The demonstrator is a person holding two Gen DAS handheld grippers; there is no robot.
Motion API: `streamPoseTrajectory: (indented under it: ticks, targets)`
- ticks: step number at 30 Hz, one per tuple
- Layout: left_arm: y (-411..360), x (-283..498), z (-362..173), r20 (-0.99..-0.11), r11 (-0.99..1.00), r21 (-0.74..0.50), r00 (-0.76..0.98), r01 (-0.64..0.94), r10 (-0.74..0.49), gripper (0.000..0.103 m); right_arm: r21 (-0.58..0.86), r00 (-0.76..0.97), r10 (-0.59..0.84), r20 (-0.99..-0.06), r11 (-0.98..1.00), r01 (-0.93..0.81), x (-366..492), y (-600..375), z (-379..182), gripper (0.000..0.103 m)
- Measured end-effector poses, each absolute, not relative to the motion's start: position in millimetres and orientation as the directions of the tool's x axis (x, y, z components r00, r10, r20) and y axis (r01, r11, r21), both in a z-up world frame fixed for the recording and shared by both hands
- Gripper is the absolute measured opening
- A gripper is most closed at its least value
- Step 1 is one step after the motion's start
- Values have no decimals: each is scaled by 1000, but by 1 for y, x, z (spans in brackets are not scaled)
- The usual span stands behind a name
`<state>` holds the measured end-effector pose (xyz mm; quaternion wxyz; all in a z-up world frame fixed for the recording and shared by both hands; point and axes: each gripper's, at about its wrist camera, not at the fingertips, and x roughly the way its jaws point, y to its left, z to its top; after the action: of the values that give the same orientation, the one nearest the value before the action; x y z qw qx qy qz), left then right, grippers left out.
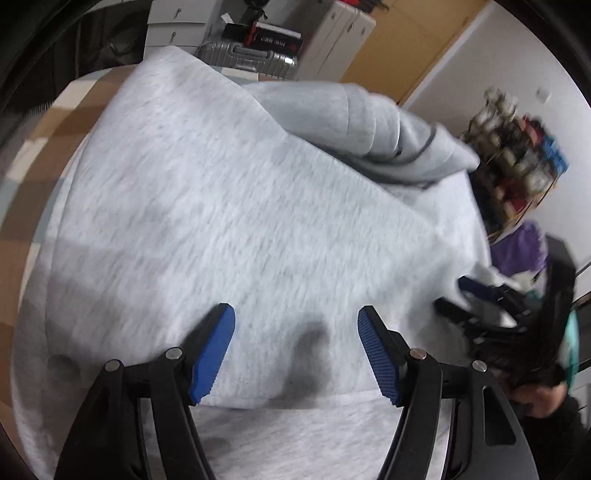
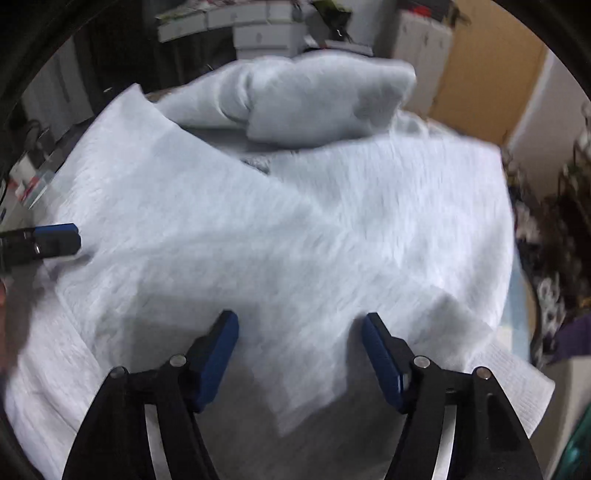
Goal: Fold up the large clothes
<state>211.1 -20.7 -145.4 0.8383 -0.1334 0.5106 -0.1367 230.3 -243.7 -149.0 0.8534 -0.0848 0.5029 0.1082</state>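
Observation:
A large light grey sweatshirt (image 1: 229,206) lies spread over the surface, folded in layers, with a bunched sleeve or hood (image 1: 391,133) at the far side. My left gripper (image 1: 295,325) is open and empty just above the cloth near a folded edge. My right gripper (image 2: 299,328) is open and empty above the same sweatshirt (image 2: 295,229), whose bunched part (image 2: 317,99) lies at the far end. The right gripper also shows at the right of the left wrist view (image 1: 480,314). A left fingertip (image 2: 55,240) shows at the left edge of the right wrist view.
A checked brown and white cover (image 1: 48,122) lies under the cloth. A silver suitcase (image 1: 251,55) and white drawers (image 2: 266,33) stand behind. A shelf of small items (image 1: 517,162) and a purple thing (image 1: 521,251) are at the right. A wooden door (image 2: 480,74) is behind.

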Motion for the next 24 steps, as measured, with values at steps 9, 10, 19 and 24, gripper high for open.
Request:
streamPoseTrajectory:
  ticks: [9,10,19,24]
  targets:
    - [12,233,-101,-732,871,-466,486,155,-478,64,-148,504,-92,-859,986,-73,259,-263,-117,59]
    - [19,241,-98,-738,879,-460,496,125,-457,65,-145,477,-100,-873,988,-59,263,-265,-126,60]
    - [57,322,-147,-839,885,-461,359,-70,-409,63,-47,505,46,-862,984,-170,250,-280,-113,68]
    - [76,322,-131,-815,861,-503,372,-75,-444,56,-154,618,-87,-781,987,-56,280,-311,-73,70]
